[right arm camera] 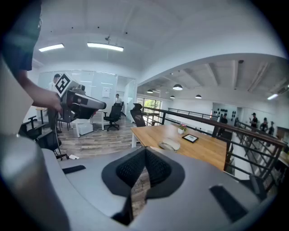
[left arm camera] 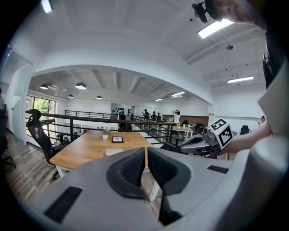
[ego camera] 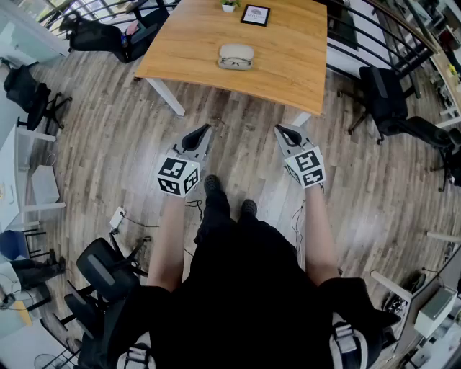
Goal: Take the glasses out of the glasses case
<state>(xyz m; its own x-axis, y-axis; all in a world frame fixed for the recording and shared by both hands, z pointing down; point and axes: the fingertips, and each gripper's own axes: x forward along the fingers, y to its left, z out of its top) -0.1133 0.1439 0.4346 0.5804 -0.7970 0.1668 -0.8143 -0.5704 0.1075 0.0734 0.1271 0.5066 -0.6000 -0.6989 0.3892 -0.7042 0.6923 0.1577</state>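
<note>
A pale glasses case (ego camera: 235, 53) lies on the wooden table (ego camera: 288, 65), with dark-rimmed glasses (ego camera: 235, 63) showing at its near side. Both grippers hang over the floor, short of the table's near edge and well apart from the case. My left gripper (ego camera: 204, 131) is shut with nothing in it; its jaws (left arm camera: 146, 151) meet in the left gripper view, with the case (left arm camera: 114, 151) far beyond. My right gripper (ego camera: 280, 130) is shut and empty as well; in its own view the jaws (right arm camera: 145, 153) meet and the case (right arm camera: 170, 145) lies ahead on the table.
A framed picture (ego camera: 255, 15) and a small potted plant (ego camera: 229, 5) stand at the table's far side. Office chairs (ego camera: 389, 101) (ego camera: 101, 32) flank the table, another (ego camera: 108, 274) is behind left. A black railing (right arm camera: 212, 124) runs past the table.
</note>
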